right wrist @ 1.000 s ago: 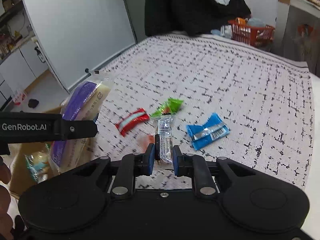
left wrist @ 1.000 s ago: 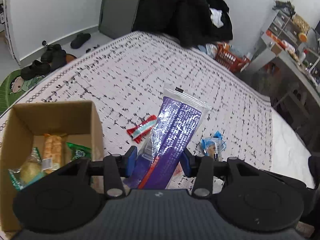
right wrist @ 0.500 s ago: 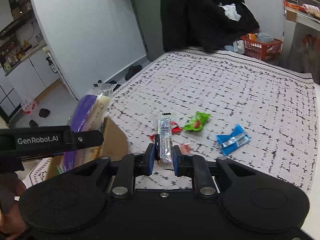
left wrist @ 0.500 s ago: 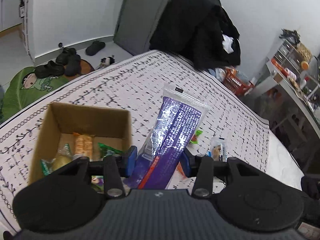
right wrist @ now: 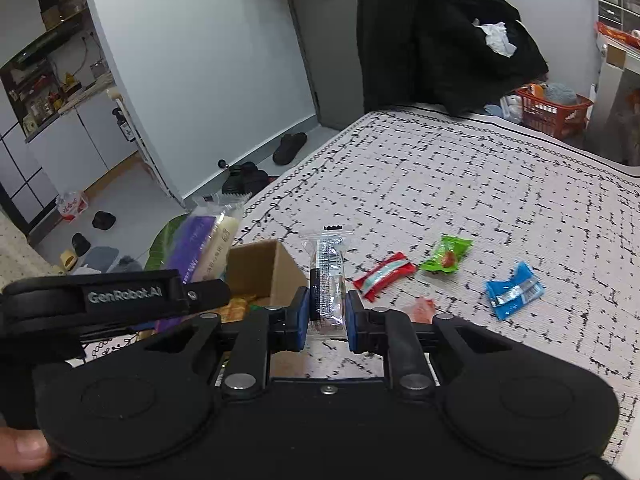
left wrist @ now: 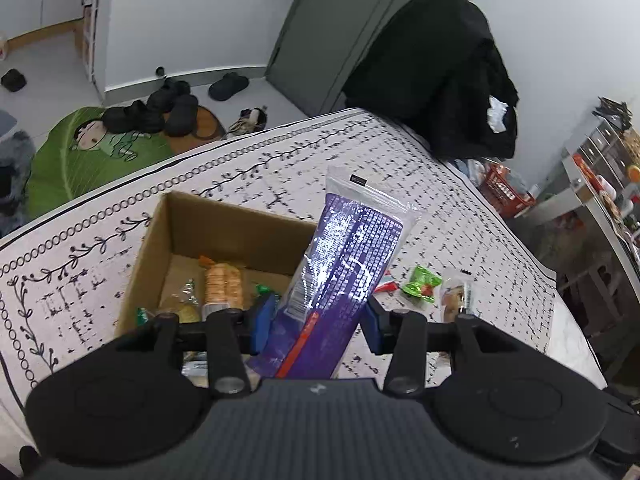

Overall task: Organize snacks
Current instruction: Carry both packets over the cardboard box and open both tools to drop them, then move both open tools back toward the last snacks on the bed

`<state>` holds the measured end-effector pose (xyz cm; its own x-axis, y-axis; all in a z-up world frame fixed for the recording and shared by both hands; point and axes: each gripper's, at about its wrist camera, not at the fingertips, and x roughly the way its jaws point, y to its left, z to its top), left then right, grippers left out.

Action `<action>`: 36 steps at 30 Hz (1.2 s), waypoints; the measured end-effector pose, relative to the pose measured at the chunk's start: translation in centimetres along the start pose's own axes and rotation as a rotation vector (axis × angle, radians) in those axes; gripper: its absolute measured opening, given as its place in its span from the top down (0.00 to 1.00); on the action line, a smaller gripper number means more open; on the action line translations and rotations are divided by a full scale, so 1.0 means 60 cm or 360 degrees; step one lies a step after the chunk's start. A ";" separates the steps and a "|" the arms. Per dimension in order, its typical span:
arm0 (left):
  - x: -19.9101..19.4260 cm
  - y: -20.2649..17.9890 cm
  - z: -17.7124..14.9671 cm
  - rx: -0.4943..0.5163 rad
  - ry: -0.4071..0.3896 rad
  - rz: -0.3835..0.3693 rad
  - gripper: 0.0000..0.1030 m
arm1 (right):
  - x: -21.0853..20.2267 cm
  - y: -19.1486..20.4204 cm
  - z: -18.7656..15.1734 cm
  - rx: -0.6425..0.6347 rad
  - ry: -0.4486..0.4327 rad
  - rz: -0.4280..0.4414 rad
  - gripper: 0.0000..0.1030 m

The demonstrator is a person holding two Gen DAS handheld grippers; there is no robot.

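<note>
Mid-carry here imo: both packs are up off the bed and headed for the cardboard box (left wrist: 176,220), so we're at the drop-off step, not picking. The long purple snack pack (left wrist: 344,272) is clamped between the pads of the left gripper (left wrist: 316,322), sticking up and fwd out of the jaws, w/ its lower end over the box's near right corner. The small clear-wrapped snack (right wrist: 327,280) is pinched upright in the right gripper (right wrist: 327,320), jaws squeezed tight on it, and it sits just right of the box as that cam sees it. Box already has stuff in it, e.g. an orange cracker pack (left wrist: 224,284) plus a few green wrappers. Next move, as we read it: get each pack fully over the opening, lower a bit, then let go; the purple one is long so it prob needs tipping flat to fit. Left on the bed (right wrist: 480,184), well apart from both grippers: a red candy (right wrist: 383,275), a green candy (right wrist: 446,255), a blue wrapper (right wrist: 514,290), and smth pinkish near the right gripper, can't tell what.
</note>
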<state>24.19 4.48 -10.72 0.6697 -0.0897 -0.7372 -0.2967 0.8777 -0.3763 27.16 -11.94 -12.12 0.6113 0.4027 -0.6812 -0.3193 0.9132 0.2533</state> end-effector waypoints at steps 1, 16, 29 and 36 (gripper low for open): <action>0.000 0.007 0.000 -0.0011 0.0006 0.0006 0.56 | 0.002 0.006 0.001 -0.0007 0.0001 0.0002 0.82; 0.019 0.074 0.014 -0.0204 0.0070 0.0050 0.56 | 0.046 0.066 0.015 -0.0054 0.0033 0.0053 0.82; 0.013 0.087 0.025 -0.0245 -0.0005 0.0212 0.37 | 0.052 0.041 0.026 0.0076 0.0018 0.0134 0.53; 0.016 0.069 0.023 -0.0181 -0.0008 0.0223 0.18 | 0.035 -0.021 0.012 0.0144 0.0047 0.0052 0.51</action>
<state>24.54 8.67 -12.18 0.6198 0.0324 -0.7841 -0.4624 0.8224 -0.3315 29.38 -12.17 -13.37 0.5796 0.4317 -0.6912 -0.2713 0.9020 0.3359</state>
